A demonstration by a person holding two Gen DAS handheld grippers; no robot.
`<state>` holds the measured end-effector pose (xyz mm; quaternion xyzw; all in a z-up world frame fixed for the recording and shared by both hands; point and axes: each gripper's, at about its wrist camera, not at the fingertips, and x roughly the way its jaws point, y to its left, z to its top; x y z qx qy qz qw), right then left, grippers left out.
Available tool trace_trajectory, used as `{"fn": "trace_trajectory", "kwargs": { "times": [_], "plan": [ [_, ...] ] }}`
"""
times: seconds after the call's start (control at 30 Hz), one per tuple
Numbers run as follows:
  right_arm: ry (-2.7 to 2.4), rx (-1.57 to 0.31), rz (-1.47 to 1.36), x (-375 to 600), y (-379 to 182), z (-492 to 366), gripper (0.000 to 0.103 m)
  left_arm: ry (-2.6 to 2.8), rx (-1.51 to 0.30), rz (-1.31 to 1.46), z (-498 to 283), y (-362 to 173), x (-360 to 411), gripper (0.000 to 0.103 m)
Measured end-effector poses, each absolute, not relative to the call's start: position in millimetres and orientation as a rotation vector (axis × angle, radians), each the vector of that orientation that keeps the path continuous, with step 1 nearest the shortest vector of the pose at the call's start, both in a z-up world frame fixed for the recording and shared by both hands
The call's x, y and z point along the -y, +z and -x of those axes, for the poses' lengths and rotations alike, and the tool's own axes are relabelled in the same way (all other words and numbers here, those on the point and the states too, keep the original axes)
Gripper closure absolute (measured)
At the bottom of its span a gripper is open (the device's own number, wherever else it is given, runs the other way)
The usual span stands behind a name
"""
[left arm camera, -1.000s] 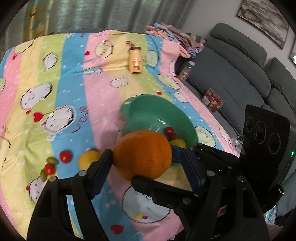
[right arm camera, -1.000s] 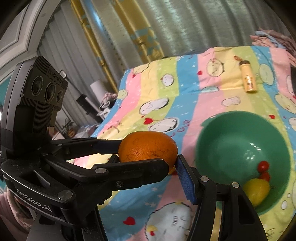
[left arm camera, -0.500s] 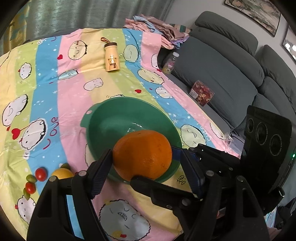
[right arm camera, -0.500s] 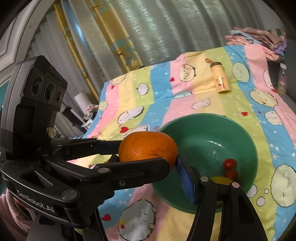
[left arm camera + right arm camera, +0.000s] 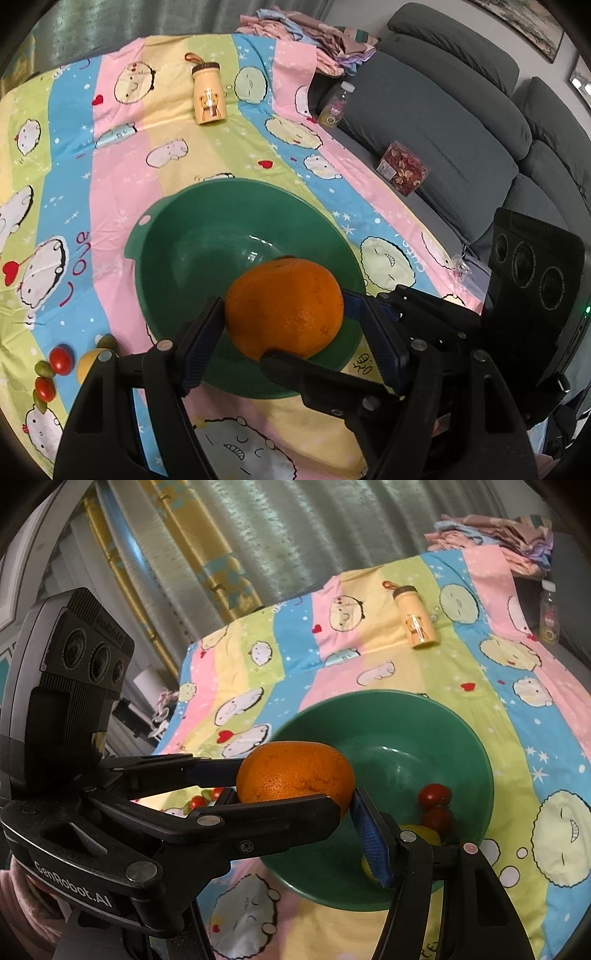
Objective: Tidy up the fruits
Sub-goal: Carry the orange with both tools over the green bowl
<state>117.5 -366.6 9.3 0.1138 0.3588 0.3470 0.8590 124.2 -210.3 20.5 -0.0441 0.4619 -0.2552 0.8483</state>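
your left gripper (image 5: 291, 325) and your right gripper (image 5: 295, 797) both clamp the same orange (image 5: 283, 307), their fingers crossing around it, and they hold it in the air above the near side of the green bowl (image 5: 162, 258). the bowl sits on the striped cartoon cloth (image 5: 122, 177). two cherry tomatoes (image 5: 434, 796) and a lemon (image 5: 421, 832) lie in the bowl's right part. left of the bowl, on the cloth, another lemon (image 5: 88, 363) rests touching small red tomatoes (image 5: 60, 359) and green olives (image 5: 41, 367). a yellow bear bottle (image 5: 208, 98) lies farther back.
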Motion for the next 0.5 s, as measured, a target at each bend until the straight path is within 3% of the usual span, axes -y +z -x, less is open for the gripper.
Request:
{"fn": "trace_trajectory", "kwargs": {
  "times": [0.5],
  "plan": [
    [0.711,-0.858,-0.232,358.7,-14.0,-122.8,0.037,-0.52,-1.06,0.124,-130.2,-5.7,207.9,0.03]
  ]
}}
